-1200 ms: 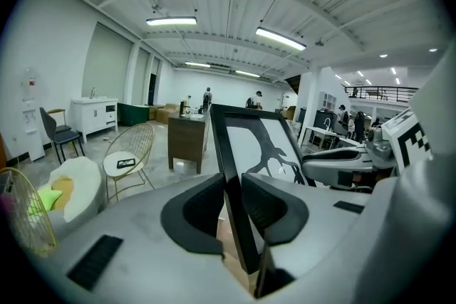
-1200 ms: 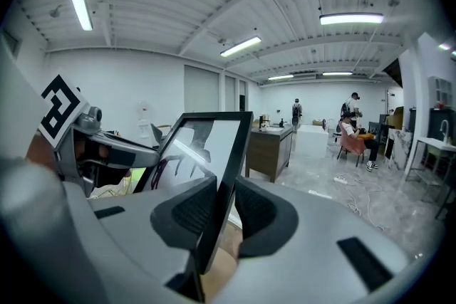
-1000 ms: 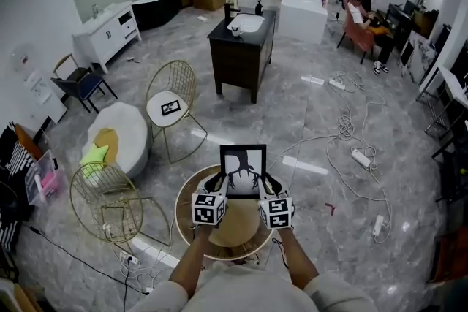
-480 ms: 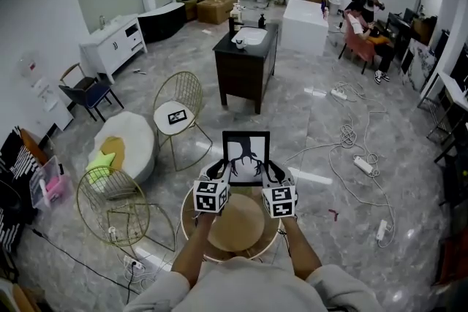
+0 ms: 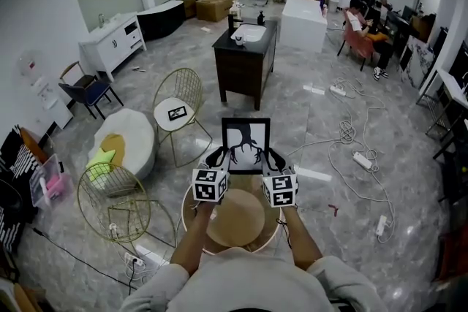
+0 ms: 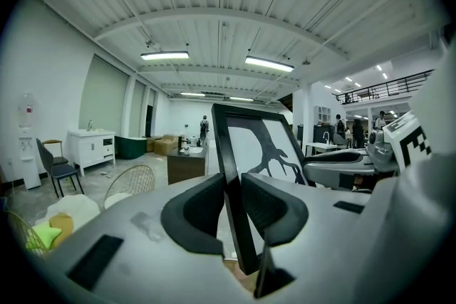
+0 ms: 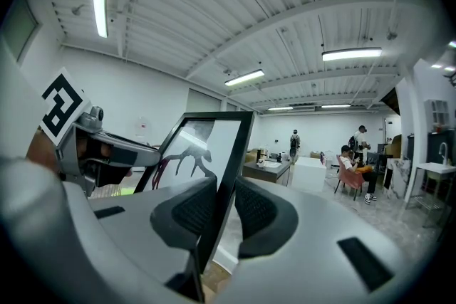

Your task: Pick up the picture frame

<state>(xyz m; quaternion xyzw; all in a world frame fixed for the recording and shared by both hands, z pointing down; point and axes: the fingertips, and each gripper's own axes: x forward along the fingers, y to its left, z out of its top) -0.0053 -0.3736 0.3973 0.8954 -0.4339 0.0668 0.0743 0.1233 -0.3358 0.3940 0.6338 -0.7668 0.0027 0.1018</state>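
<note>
The picture frame (image 5: pixel 246 145) is black with a white print of a dark branching shape. It hangs upright in the air above the round wooden table (image 5: pixel 235 220). My left gripper (image 5: pixel 219 158) is shut on the frame's left edge (image 6: pixel 229 181), and my right gripper (image 5: pixel 271 159) is shut on its right edge (image 7: pixel 229 174). In the left gripper view the frame's black border runs between the two dark pads. The right gripper view shows the same on the other side, with the left gripper (image 7: pixel 107 149) beyond the glass.
Two gold wire chairs (image 5: pixel 179 109) (image 5: pixel 113 204) stand to the left of the table, beside a white pouf (image 5: pixel 124 139). A dark cabinet with a basin (image 5: pixel 245 55) is ahead. Cables and power strips (image 5: pixel 358 157) lie on the floor at right. People sit and stand at the far end.
Both grippers have lifted the picture frame up off the round table; it sits higher in the head view and farther from the tabletop.
</note>
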